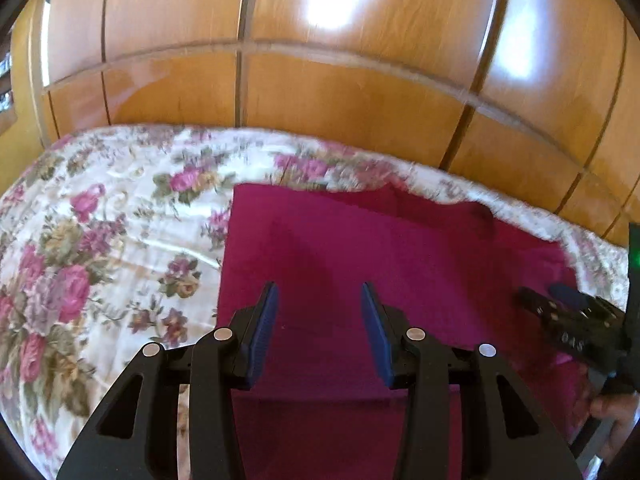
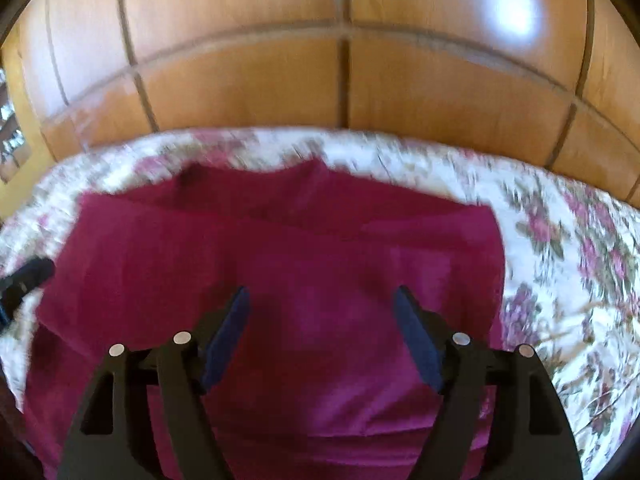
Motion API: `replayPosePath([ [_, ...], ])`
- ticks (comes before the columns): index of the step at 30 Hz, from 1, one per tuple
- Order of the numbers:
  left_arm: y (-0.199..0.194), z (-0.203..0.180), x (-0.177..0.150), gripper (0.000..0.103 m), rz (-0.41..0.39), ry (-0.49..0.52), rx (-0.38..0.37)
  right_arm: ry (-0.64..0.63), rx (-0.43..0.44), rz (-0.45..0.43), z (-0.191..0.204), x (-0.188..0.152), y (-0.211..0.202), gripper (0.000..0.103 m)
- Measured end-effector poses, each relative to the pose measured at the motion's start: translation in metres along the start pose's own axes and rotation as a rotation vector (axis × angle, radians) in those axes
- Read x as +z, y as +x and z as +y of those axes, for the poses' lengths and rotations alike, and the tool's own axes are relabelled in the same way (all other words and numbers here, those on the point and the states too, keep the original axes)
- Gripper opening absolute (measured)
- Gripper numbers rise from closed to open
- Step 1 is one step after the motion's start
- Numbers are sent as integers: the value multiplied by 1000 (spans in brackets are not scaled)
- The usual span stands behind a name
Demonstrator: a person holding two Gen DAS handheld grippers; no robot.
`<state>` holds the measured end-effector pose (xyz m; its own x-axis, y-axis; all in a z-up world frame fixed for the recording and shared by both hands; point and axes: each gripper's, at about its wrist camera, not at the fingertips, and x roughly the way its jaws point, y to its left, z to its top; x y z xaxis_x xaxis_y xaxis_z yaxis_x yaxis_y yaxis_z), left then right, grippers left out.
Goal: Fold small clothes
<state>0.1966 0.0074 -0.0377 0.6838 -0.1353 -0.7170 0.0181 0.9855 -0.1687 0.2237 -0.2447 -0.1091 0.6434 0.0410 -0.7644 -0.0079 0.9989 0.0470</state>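
A magenta garment [image 1: 360,248] lies flat on the floral bedspread [image 1: 100,240], with a folded layer across its near part. My left gripper [image 1: 320,292] is open and empty, hovering over the garment's left half. My right gripper [image 2: 322,294] is open and empty above the middle of the garment [image 2: 280,248]. The right gripper also shows at the right edge of the left wrist view [image 1: 536,300]. The tip of the left gripper shows at the left edge of the right wrist view [image 2: 36,270]. The right wrist view is blurred.
Glossy wooden wardrobe doors [image 1: 340,100] stand right behind the far edge of the bed. The floral bedspread [image 2: 560,260] extends on both sides of the garment. A hand [image 1: 616,412] holds the right gripper at the lower right.
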Motion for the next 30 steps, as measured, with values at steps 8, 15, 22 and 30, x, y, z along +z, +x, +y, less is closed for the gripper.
replayPosePath([
  [8,30,16,-18,42,45,-38,35,-29,15,-46,2,-11,7,85],
  [15,3,14,-15,42,-12,-17,69,-28,27,-50,3,-11,6,88],
  [22,25,14,-24,42,50,16,112,-37,18,-49,4,-12,6,89],
  [30,-30,29,-39,42,26,-58,56,-41,-30,-17,8,-17,-11,100],
])
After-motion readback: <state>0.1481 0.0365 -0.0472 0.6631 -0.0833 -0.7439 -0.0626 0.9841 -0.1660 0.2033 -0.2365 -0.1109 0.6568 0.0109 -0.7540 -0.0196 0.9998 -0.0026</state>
